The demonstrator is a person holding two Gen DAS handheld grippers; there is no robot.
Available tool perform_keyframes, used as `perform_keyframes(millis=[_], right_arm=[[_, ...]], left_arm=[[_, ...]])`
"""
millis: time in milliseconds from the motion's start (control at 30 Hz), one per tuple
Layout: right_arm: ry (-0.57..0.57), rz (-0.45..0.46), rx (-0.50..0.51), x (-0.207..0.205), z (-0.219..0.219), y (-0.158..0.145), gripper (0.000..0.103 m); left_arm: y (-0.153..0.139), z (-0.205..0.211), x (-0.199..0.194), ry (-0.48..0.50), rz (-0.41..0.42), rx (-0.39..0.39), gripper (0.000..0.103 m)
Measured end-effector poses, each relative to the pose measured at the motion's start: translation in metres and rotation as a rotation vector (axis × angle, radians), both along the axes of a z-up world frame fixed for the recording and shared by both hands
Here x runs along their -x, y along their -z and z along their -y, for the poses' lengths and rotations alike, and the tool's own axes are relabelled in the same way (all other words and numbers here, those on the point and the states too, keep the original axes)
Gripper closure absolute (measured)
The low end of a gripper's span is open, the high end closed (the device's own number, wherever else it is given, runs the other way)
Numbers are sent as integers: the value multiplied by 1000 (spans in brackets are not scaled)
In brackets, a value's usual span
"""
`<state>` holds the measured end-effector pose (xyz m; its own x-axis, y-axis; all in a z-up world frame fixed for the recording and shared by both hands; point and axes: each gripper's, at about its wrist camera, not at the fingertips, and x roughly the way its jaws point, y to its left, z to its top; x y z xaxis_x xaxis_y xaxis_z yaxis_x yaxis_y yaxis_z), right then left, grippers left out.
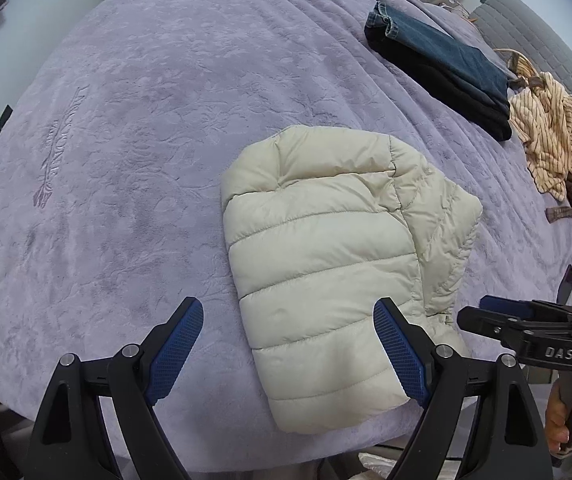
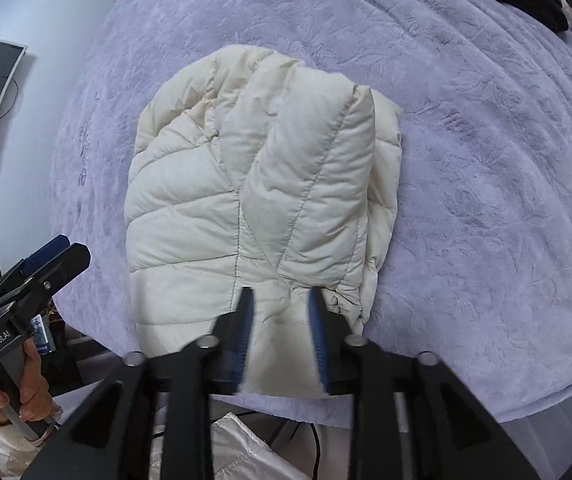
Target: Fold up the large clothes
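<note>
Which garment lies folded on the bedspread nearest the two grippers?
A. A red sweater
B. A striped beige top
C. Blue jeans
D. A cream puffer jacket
D: the jacket lies folded just beyond both grippers, while the jeans and striped top lie farther off near the bedspread's far side.

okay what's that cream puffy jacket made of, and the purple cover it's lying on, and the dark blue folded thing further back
Cream jacket: looks like thin nylon or polyester shell with a slight sheen, stitched into puffed, padded channels; whether the filling is down cannot be told.
Purple cover: seems a soft plush or velvety fabric, matte, with an embossed floral pattern.
Dark blue folded garment: likely denim, judging by its faded hem and twill look.
</note>
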<state>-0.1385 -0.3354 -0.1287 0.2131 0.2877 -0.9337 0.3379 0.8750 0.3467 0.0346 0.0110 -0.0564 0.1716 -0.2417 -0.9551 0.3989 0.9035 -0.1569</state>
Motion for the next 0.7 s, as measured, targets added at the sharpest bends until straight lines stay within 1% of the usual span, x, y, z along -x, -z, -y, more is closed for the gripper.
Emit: perform_keyframes(millis=[33,200,233,267,367,400,433,467,567,700], right_arm=[[-2,20,12,0,-1,-7,24],[-6,54,77,-3,-8,-37,24],[-3,59,90,-3,-10,-41,22],[0,64,100,-2,-12,-46,21],[8,84,121,0,-13,-56,17],[10,89,128,1,-13,-59,12],[13,96,135,3,-13,-64,3],[14,104,143,4,-16,-68,0],[27,136,188,6,-19,-78,0],[48,160,231,9,-20,-89,0]], left_arm=[[-4,-2,1,-8,9,-6,16],[-22,-9,7,-55,36,-16,16],[-26,-9,8,-61,41,-17,12],[-29,-10,9,-65,46,-16,0],[-40,-12,15,-72,59,-17,0],[-41,-12,17,-76,58,-20,0],[-43,-12,18,-78,58,-26,0],[-45,-13,19,-79,59,-35,0],[-49,-13,22,-85,75,-81,0],[-60,-15,25,-100,114,-89,0]])
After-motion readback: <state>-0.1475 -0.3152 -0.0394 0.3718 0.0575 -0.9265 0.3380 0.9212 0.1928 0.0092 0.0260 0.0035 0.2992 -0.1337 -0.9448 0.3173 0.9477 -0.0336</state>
